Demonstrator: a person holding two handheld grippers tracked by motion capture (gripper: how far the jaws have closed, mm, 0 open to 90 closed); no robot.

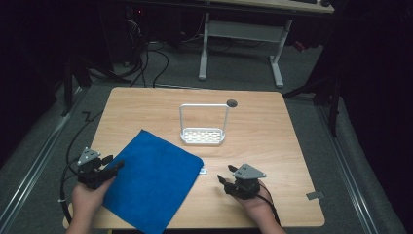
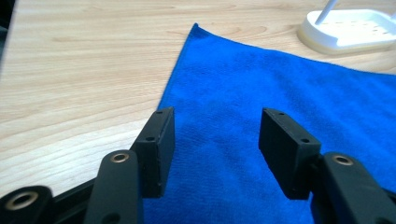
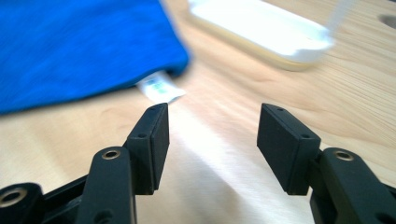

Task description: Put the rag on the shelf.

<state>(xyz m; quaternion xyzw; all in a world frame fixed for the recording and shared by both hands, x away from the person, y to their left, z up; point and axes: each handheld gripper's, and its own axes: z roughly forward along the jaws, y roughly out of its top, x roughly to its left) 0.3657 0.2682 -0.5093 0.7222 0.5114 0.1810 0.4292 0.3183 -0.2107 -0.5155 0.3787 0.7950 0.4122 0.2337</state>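
Your left tool (image 1: 113, 167) hangs spread over the blue cloth (image 1: 153, 178), lower left of the table (image 1: 263, 122); right tool (image 1: 225, 179) spread, empty; cloth looks soft, limp; pinch a corner.

Count: one blue cloth (image 1: 151, 183), one white label (image 1: 203, 170) at its corner. One white rack (image 1: 203, 136). Two grippers: left gripper (image 1: 116, 165), right gripper (image 1: 221, 181). One table (image 1: 272, 146).

Matt fuzzy cloth (image 1: 151, 183); smooth wood table (image 1: 272, 141); glossy plastic rack (image 1: 203, 136).
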